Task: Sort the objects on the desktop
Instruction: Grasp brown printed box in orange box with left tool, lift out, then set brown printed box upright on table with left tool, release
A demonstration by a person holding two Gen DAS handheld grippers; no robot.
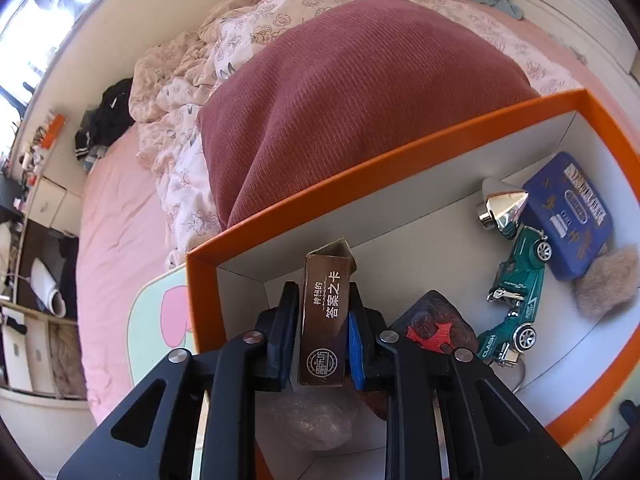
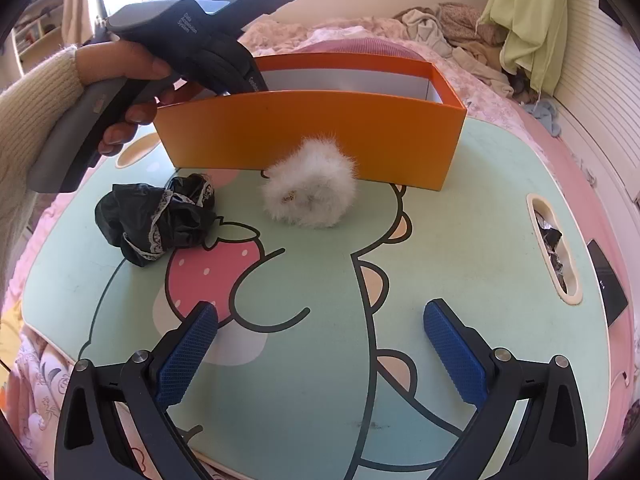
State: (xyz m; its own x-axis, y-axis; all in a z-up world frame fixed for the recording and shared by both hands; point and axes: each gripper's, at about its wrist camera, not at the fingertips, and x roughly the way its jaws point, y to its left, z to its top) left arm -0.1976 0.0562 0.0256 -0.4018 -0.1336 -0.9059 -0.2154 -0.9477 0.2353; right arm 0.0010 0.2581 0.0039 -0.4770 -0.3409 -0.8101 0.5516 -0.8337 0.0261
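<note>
**Card box pinched over the orange box, two loose items on the table**

The left gripper (image 1: 324, 320) has its jaws pinched on one small brown card box (image 1: 325, 320), held upright above the inside of the one orange box (image 1: 360, 168). In the right wrist view the person's hand (image 2: 120, 92) holds that gripper's handle at the orange box's left end, and its fingers are hidden behind the box wall.

Inside the orange box, counted from the left wrist view: one blue tin (image 1: 568, 216), one silver cone-shaped piece (image 1: 502, 206), two green toy cars (image 1: 520, 272) lying end to end, one tan fluffy ball (image 1: 608, 284) at the right wall, one dark item with a red mark (image 1: 434, 326) just beside the gripper, and one pale rounded lump (image 1: 316, 420) under the fingers, too blurred to name.

The right gripper (image 2: 320, 348) hangs over the cartoon-printed table (image 2: 460, 240) with its jaws spread wide and nothing between them. Two things lie on the table in front of the orange box: one white fluffy ball (image 2: 310, 192), close to the box's front wall, and one crumpled black cloth with lace trim (image 2: 156, 216) to its left, apart from it.
</note>
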